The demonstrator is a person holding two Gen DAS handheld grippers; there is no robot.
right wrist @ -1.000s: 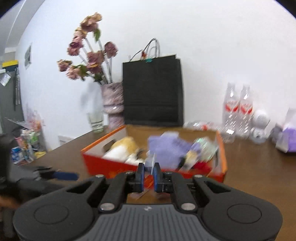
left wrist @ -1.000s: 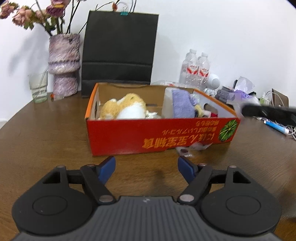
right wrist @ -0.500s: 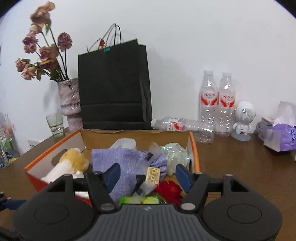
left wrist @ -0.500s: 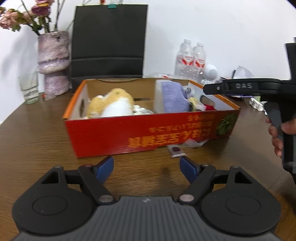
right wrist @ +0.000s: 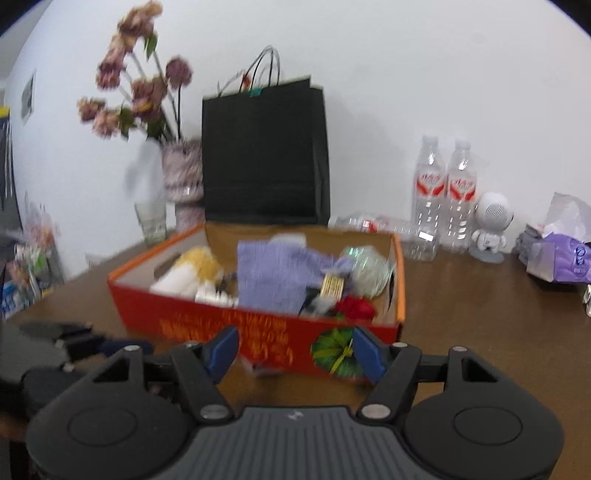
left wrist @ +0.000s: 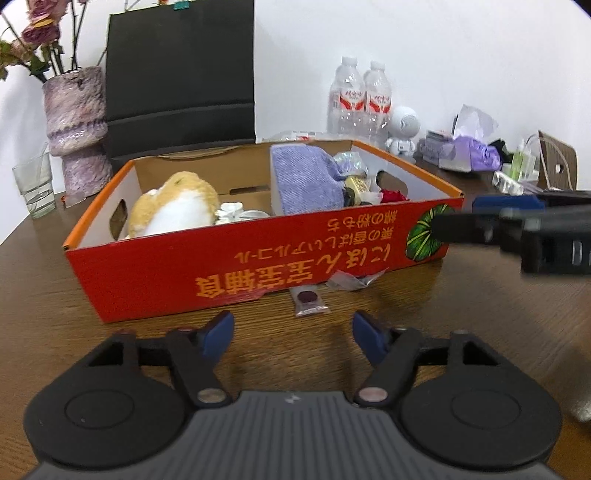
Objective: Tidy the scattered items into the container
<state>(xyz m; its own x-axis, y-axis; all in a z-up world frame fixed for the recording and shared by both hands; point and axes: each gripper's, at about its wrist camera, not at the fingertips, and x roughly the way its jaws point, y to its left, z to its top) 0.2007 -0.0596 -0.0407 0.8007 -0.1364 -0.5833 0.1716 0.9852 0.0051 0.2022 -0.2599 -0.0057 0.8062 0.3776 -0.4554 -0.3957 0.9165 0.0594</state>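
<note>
Right wrist view soft throughout; print on the red cardboard box point(right wrist: 207, 325) smears, unreadable there.

Other hand-held gripper, left one point(right wrist: 55, 350), a dark blur at that view's left edge; finger spread not readable there.

Left wrist view: right hand-held gripper point(left wrist: 517, 229) blurred, cut by right edge, covers the box's near right corner.

Clear crumpled plastic wrapper point(left wrist: 354, 278) partly tucked under the box front; contents unclear.

Small clear sachet with dark round spot point(left wrist: 308, 301): contents too small to tell.

Dried pink flowers point(left wrist: 35, 35) cut by top-left edge.

Fluffy yellow-and-white plush toy point(left wrist: 173, 210): lower part hidden by box wall.

Black paper bag point(left wrist: 181, 77): top cropped.
</note>
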